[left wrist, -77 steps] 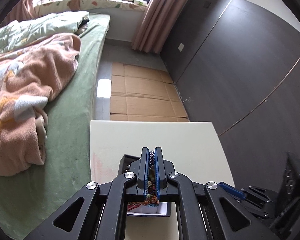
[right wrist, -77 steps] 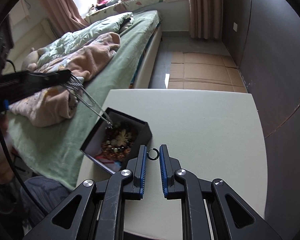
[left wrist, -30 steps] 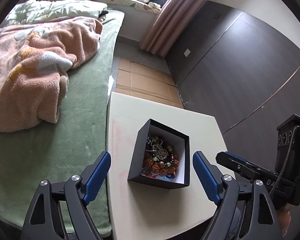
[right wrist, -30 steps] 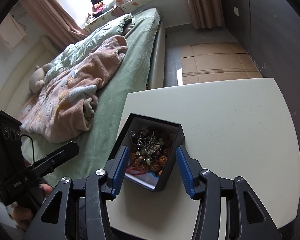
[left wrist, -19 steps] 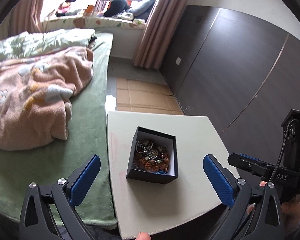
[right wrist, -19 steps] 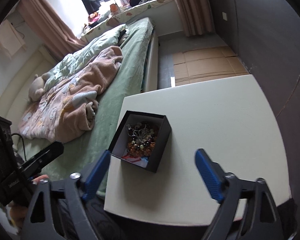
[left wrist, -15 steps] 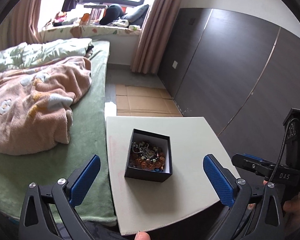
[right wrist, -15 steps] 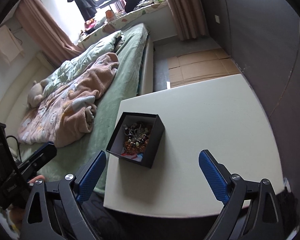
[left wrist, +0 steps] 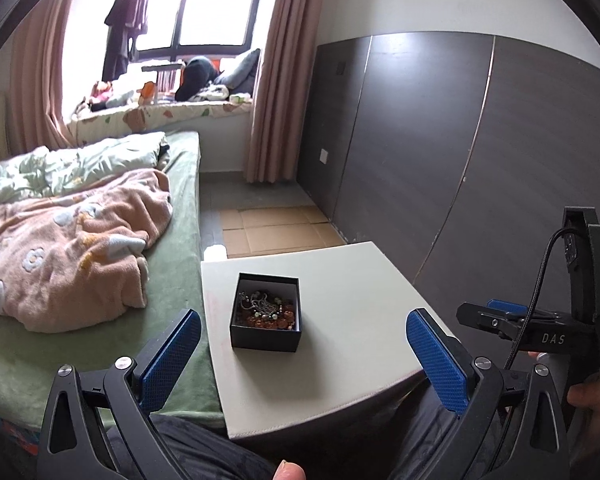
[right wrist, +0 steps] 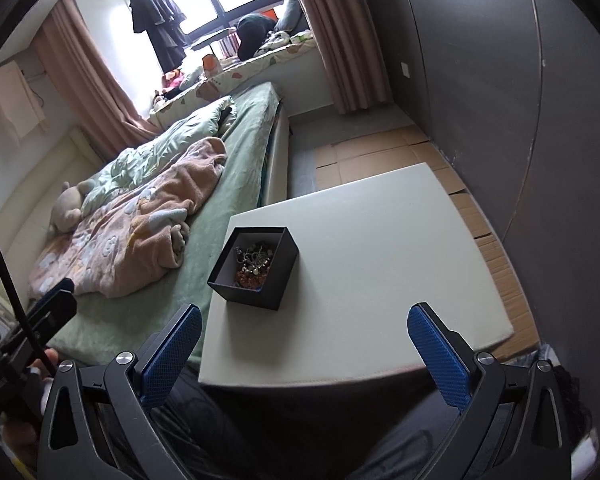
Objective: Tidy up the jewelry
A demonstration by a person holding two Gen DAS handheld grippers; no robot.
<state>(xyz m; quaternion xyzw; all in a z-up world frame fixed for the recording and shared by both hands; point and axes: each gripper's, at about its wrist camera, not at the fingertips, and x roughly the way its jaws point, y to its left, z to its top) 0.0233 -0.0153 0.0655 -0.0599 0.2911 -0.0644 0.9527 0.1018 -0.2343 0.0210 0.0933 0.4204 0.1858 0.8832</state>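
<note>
A small black box stands on the white table, near its left edge. It holds a pile of jewelry: bead bracelets and a silver chain. The box and the jewelry also show in the right wrist view. My left gripper is wide open and empty, pulled back over the table's near edge. My right gripper is wide open and empty, also back from the table. The right gripper appears at the right of the left wrist view.
A bed with a green sheet and a pink blanket lies left of the table. A dark panelled wall is on the right. Flattened cardboard covers the floor beyond the table.
Both grippers let go of jewelry into the box, opened wide and drew back and up from the table. The box now looks smaller and farther away.
</note>
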